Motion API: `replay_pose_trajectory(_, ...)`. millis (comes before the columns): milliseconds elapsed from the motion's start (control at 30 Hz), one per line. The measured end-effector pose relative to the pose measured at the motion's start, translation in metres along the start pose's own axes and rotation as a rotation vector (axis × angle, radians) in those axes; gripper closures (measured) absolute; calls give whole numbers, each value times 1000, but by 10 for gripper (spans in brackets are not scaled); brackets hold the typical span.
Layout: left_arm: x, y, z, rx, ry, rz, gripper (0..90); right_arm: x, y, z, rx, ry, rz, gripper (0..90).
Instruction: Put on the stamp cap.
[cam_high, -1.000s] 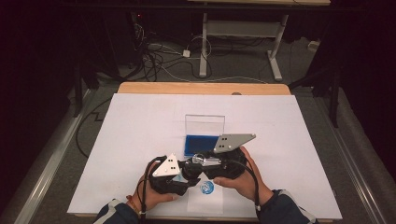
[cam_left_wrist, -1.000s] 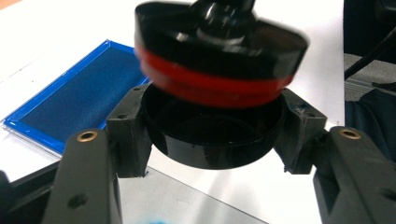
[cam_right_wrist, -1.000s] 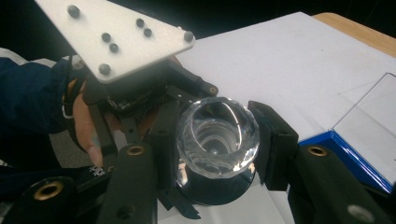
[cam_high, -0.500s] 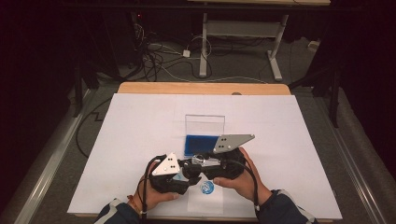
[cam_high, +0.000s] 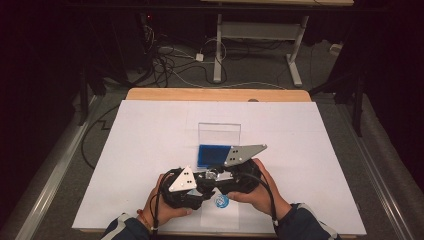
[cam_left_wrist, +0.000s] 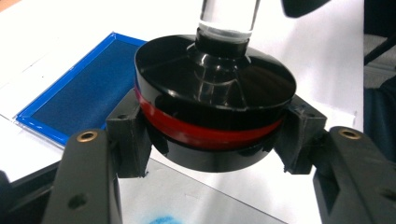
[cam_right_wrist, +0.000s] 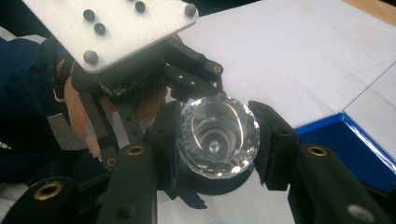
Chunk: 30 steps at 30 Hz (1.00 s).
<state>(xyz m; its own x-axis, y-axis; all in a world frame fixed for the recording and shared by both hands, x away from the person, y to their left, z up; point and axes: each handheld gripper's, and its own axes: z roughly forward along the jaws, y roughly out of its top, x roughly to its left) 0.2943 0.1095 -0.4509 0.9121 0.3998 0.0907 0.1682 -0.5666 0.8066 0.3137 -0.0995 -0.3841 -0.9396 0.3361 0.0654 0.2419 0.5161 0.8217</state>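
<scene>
Stamp: a round black stamp (cam_left_wrist: 215, 112) with a red band around its base and a clear faceted handle (cam_right_wrist: 218, 135); held above the near middle of the tabletop (cam_high: 150, 135), just in front of the ink pad.
Left tongs (cam_left_wrist: 215, 154): closed on the stamp's black base, one jaw pressing each side at the red band.
Right tongs (cam_right_wrist: 215, 140): closed on the clear handle, a jaw against each side of it.
Hands: both meet at the near edge in the high view, the left tongs (cam_high: 192, 187) and right tongs (cam_high: 227, 177) touching nose to nose.
Ink pad (cam_high: 212, 156): blue, in an open clear case, its lid (cam_high: 219, 134) standing upright behind it.
Blue mark (cam_high: 220, 201): a small round print on the white sheet just below the tongs; no letters can be made out in it.
Writing: no brand or label readable on stamp, pad or tongs.
</scene>
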Motion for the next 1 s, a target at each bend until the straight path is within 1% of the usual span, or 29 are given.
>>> replay_pose_trajectory(67, 0, 0, 0, -1, -2, 0, 364, 1, 0, 0, 11, -6, -10, 577)
replay_pose_trajectory(200, 0, -1, 0, 5, 6, 4, 364, 0, -2, 1, 1, 0, 7, 578)
replay_pose_trajectory(233, 0, -1, 0, 1, 4, 1, 364, -1, -2, 1, 0, 3, 10, 577)
replay_pose_trajectory(333, -1, -1, -2, 0, 18, 8, 364, -3, -4, 0, -12, 15, 26, 577)
replay_pose_trajectory(400, -1, -1, -2, 7, 20, 14, 365, -5, -6, 0, -13, 28, 39, 578)
replay_pose_trajectory(467, -2, -1, -1, 23, 35, 29, 365, -7, -8, 1, -7, 35, 49, 578)
replay_pose_trajectory(500, -2, -1, 0, 25, 25, 25, 365, -7, -8, 1, -1, 37, 45, 577)
replay_pose_trajectory(600, -2, -2, -1, 36, 25, 37, 365, -7, -8, 3, 13, 38, 43, 578)
replay_pose_trajectory(633, -2, -2, -1, 33, 25, 35, 366, -7, -8, 3, 17, 43, 49, 578)
replay_pose_trajectory(667, -2, -2, -1, 40, 27, 42, 365, -8, -8, 3, 15, 45, 58, 578)
replay_pose_trajectory(767, -2, -2, 0, 56, 25, 54, 365, -7, -9, 3, 26, 43, 55, 578)
replay_pose_trajectory(800, -3, -2, 0, 62, 33, 61, 365, -7, -8, 4, 35, 44, 53, 578)
replay_pose_trajectory(833, -3, -2, 0, 59, 27, 59, 365, -6, -8, 4, 39, 39, 46, 578)
replay_pose_trajectory(933, -4, -2, 0, 72, 31, 72, 365, -5, -9, 5, 44, 44, 48, 578)
replay_pose_trajectory(967, -4, -3, 0, 71, 29, 70, 365, -5, -9, 5, 48, 44, 39, 578)
replay_pose_trajectory(1000, -4, -2, 1, 82, 29, 83, 365, -5, -9, 5, 47, 41, 38, 578)
